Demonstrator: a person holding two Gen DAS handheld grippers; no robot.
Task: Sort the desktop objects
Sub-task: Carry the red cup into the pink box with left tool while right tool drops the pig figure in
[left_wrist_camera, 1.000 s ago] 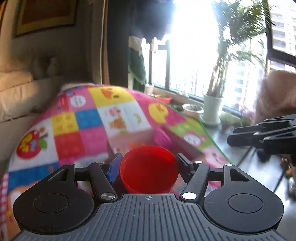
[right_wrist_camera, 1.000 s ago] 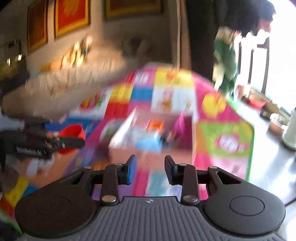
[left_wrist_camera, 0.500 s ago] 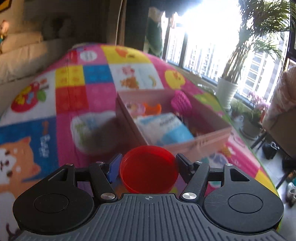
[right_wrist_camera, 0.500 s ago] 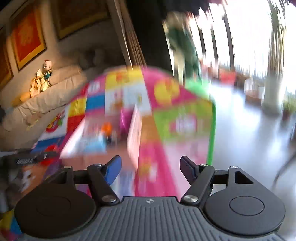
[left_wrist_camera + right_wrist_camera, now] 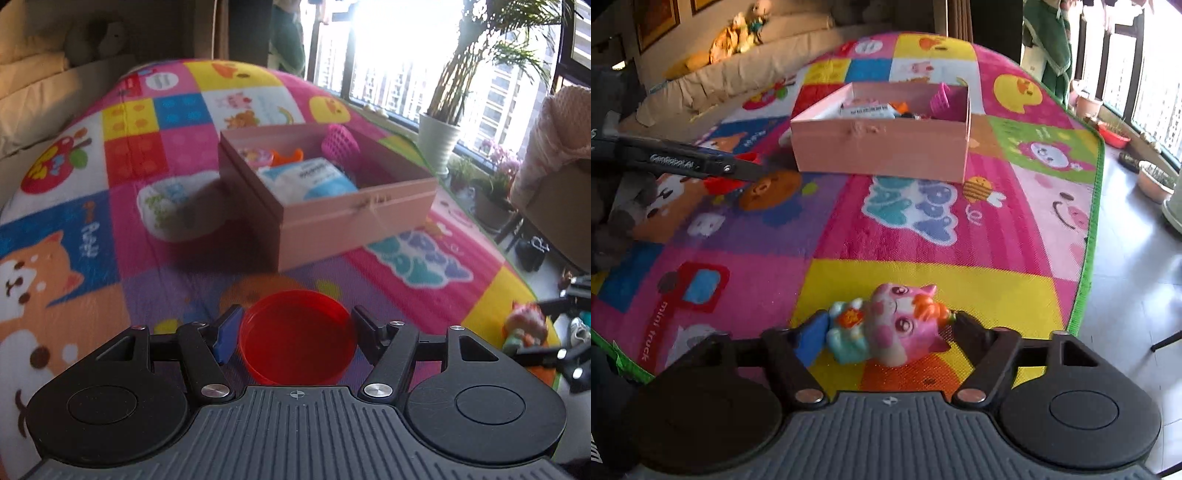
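Observation:
My left gripper (image 5: pixel 295 332) is shut on a red round cup (image 5: pixel 297 338) and holds it above the play mat, in front of a pink box (image 5: pixel 354 218). The box holds a blue-white packet (image 5: pixel 310 179), an orange toy and a pink mesh item. My right gripper (image 5: pixel 886 328) is wide open with a pink and teal cat toy (image 5: pixel 886 328) lying on the mat between its fingers; whether the pads touch it I cannot tell. The pink box (image 5: pixel 882 147) stands farther back in the right wrist view. The left gripper (image 5: pixel 687 162) shows there at the left.
The colourful play mat (image 5: pixel 923 236) ends in a green edge (image 5: pixel 1089 236) at the right, with grey floor beyond. A sofa (image 5: pixel 720 81) runs along the back left. Potted plants (image 5: pixel 439 144) stand by the window. An armchair (image 5: pixel 554 166) is at the right.
Both grippers swung down toward the mat. The left still holds the red cup and is now closer to the pink box. The right opened wide and now brackets the cat toy.

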